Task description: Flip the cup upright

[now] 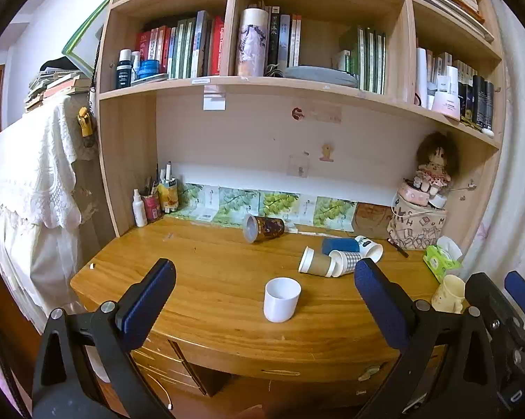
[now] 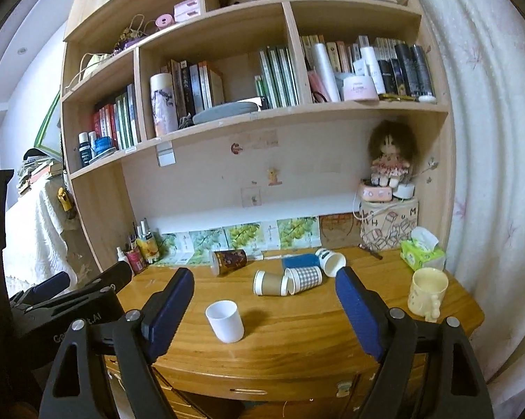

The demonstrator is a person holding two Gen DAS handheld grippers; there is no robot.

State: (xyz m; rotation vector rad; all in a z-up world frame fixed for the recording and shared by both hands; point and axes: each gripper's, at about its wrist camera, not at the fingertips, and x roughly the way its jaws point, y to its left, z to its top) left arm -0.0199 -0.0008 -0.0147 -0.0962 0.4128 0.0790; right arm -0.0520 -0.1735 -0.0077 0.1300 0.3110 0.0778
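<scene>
Left tongs [image 1: 264, 281] spread wide, empty | right tongs [image 2: 264, 291] spread wide, empty | both back off the desk [image 1: 206, 300] edge | white cup [image 1: 282, 299] upright, front centre | brown cup [image 1: 317, 262] on its side behind, likely next.

white cup [image 1: 282, 299] stood upright on desk [image 1: 210, 279] ahead of left claw [image 1: 264, 289], btwn its fingers. beyond it, a bit right, paper cups [image 1: 339, 256] lay on their sides in a touching cluster. further back, tin [image 1: 263, 228] lay on its side. mug [image 2: 428, 293] stood right of right claw [image 2: 264, 300], tissue pack [image 2: 421, 253] behind mug.
</scene>
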